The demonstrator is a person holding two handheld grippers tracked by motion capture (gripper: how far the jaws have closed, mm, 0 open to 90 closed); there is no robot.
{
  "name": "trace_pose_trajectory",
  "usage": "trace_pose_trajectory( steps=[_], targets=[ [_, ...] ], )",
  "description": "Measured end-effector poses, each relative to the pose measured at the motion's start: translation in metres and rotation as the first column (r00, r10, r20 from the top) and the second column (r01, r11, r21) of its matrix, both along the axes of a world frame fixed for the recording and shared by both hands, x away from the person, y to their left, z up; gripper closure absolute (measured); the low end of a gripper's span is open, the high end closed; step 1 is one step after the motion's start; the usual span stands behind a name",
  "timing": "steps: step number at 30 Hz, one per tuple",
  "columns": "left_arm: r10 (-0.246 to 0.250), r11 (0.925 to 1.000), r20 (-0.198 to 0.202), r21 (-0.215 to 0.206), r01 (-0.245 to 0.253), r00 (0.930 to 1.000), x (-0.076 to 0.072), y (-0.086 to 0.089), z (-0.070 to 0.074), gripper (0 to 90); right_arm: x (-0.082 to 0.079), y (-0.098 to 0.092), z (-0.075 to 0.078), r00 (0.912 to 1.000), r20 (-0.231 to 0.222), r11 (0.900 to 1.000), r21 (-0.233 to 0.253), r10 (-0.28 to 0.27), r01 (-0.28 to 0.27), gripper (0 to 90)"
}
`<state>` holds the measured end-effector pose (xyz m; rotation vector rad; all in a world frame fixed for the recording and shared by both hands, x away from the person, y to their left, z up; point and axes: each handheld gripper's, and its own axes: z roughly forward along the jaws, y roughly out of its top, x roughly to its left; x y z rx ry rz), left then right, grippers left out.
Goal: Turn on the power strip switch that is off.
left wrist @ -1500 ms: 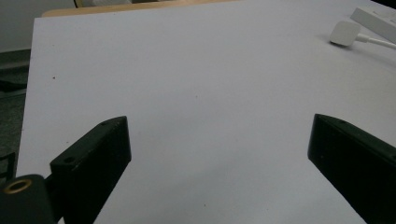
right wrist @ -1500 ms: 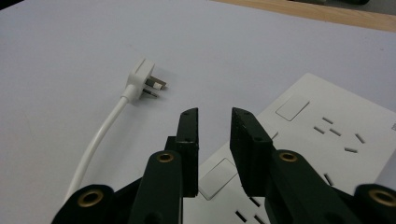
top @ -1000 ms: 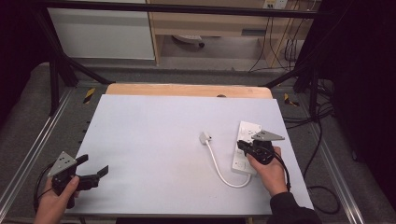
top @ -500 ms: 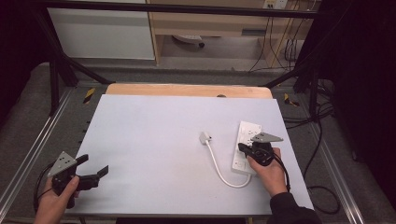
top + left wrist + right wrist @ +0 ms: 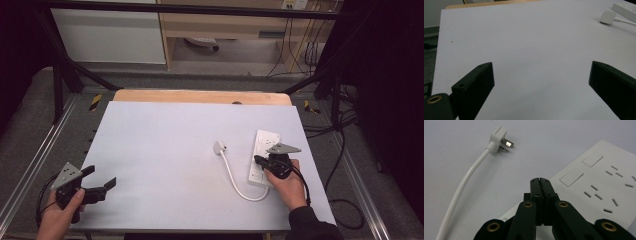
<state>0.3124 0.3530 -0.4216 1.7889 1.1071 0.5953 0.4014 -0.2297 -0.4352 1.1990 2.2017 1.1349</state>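
The right gripper [image 5: 260, 161], jaws pressed together on nothing, sits over the power strip's [image 5: 263, 150] near end. The plug [image 5: 219, 147] lies just left of the strip, cable [image 5: 235, 180] looping back. The left gripper [image 5: 102, 184], jaws apart, waits far off.
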Motion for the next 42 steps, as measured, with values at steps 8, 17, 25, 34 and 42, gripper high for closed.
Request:
trace_pose_trajectory(
  steps=[8, 17, 25, 34, 42],
  targets=[
    [-0.001, 1.0, 0.0, -0.001, 0.001, 1.0, 0.0001, -0.0001, 0.0, 6.3, -0.001, -0.0009, -0.0016, 1.0, -0.007, 1.0, -0.004, 0.001, -0.001, 90.0],
    [-0.002, 1.0, 0.0, 0.0, 0.002, 1.0, 0.0, -0.0002, 0.0001, 6.3, -0.0027, -0.0007, -0.0016, 0.9999, -0.01, 1.0, 0.0, 0.005, -0.005, 90.0],
    [-0.002, 1.0, 0.0, 0.0, 0.002, 1.0, 0.0, -0.0002, 0.0, 6.3, -0.0035, -0.0008, -0.0018, 1.0, -0.006, 1.0, 0.001, 0.006, -0.006, 90.0],
    [-0.003, 1.0, 0.0, 0.0, 0.003, 1.0, 0.0001, -0.0003, 0.0, 6.3, -0.0042, -0.0009, -0.0021, 0.9999, -0.007, 1.0, 0.004, 0.009, -0.009, 90.0],
    [-0.006, 1.0, 0.0, 0.0, 0.006, 1.0, 0.0001, -0.0007, 0.0, 6.3, -0.0045, -0.001, -0.003, 0.9999, 0.005, 1.0, 0.001, 0.012, -0.012, 90.0]
  ],
)
